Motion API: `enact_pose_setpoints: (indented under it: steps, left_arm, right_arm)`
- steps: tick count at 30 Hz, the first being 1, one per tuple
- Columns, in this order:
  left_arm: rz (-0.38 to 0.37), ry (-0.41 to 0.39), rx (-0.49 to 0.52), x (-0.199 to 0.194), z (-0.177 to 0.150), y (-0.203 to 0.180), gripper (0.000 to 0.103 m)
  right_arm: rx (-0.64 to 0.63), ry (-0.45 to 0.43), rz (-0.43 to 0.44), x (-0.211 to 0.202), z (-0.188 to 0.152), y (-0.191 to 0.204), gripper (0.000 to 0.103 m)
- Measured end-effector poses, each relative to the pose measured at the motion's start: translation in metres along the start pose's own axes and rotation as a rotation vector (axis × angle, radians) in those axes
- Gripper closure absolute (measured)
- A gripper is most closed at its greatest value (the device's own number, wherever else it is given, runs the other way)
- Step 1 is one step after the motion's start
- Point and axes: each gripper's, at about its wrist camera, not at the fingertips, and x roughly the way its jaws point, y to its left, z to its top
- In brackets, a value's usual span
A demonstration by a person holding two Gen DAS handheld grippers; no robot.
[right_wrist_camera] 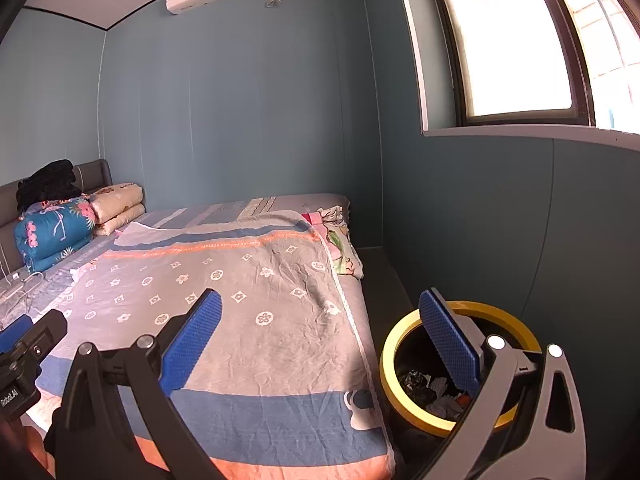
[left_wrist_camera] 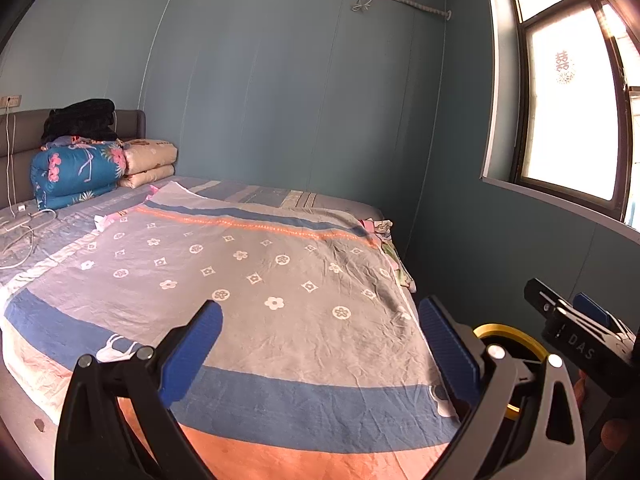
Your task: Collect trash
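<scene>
We see the bed (right_wrist_camera: 248,280) filling the frame's middle. The yellow-rimmed trash bin (right_wrist_camera: 404,334) sits lower right, holding scraps. Our left tool (left_wrist_camera: 320,344) and right tool (right_wrist_camera: 320,344) both gape wide, gripping nothing.

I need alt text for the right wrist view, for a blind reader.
An open right gripper, holding nothing, points over a bed with a flower-patterned cover. A yellow-rimmed trash bin with scraps inside stands on the floor beside the bed, under a window.

Left tool (left_wrist_camera: 320,344) spread wide over patterned bedspread (left_wrist_camera: 248,280), yellow-rimmed bin (left_wrist_camera: 516,336) beside
</scene>
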Motion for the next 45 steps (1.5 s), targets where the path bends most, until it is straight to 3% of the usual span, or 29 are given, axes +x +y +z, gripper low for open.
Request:
enact_pose_setpoints:
  steps: [45]
  left_arm:
    - [-0.018,0.022,-0.004,0.004,-0.006,-0.003,0.008]
  right_arm:
    - [0.009,0.060,-0.018,0.012,-0.007,-0.002,0.008]
